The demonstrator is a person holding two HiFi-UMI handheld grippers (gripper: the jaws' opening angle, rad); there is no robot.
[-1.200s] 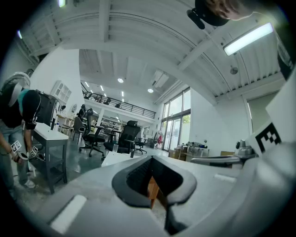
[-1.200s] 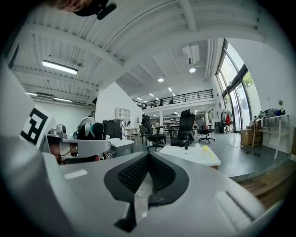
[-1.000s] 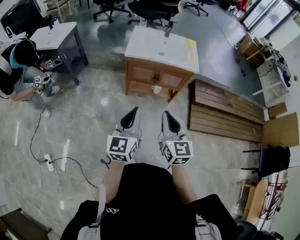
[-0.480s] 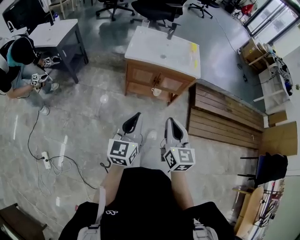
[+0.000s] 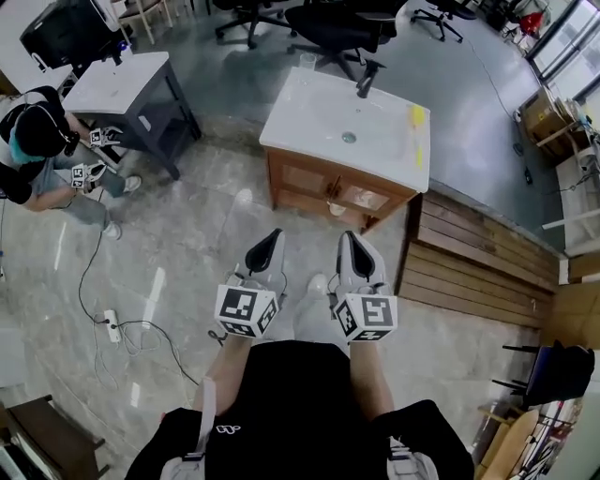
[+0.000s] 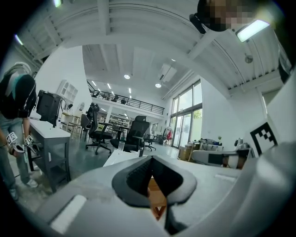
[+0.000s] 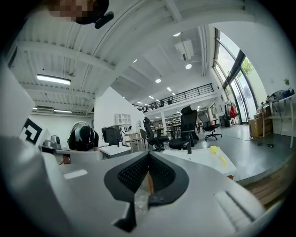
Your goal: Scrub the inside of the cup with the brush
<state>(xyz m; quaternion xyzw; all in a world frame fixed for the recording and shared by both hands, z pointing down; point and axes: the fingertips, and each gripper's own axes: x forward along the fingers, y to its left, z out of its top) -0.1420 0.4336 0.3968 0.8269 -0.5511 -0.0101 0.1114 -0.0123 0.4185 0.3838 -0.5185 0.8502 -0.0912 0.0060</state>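
A clear glass cup [image 5: 308, 62] stands at the far left corner of the white sink top [image 5: 309, 117]; it also shows small in the left gripper view [image 6: 121, 146] and the right gripper view [image 7: 166, 146]. A yellow brush [image 5: 415, 116] lies on the top's right side, past the black faucet [image 5: 366, 80]; the right gripper view shows the brush [image 7: 214, 150] too. My left gripper [image 5: 272, 235] and right gripper [image 5: 349, 236] are held side by side over the floor, well short of the cabinet. Both are shut with nothing in them.
A wooden cabinet [image 5: 333, 192] carries the sink top. Wooden boards [image 5: 478, 253] lie on the floor to its right. At the left a crouching person [image 5: 42, 141] holds grippers beside a grey desk [image 5: 131, 80]. A power strip with cable [image 5: 111, 324] lies on the floor. Office chairs [image 5: 328, 23] stand behind.
The sink cabinet has come closer and lower in the head view as the person walks towards it. Both grippers travel along, still shut and side by side.
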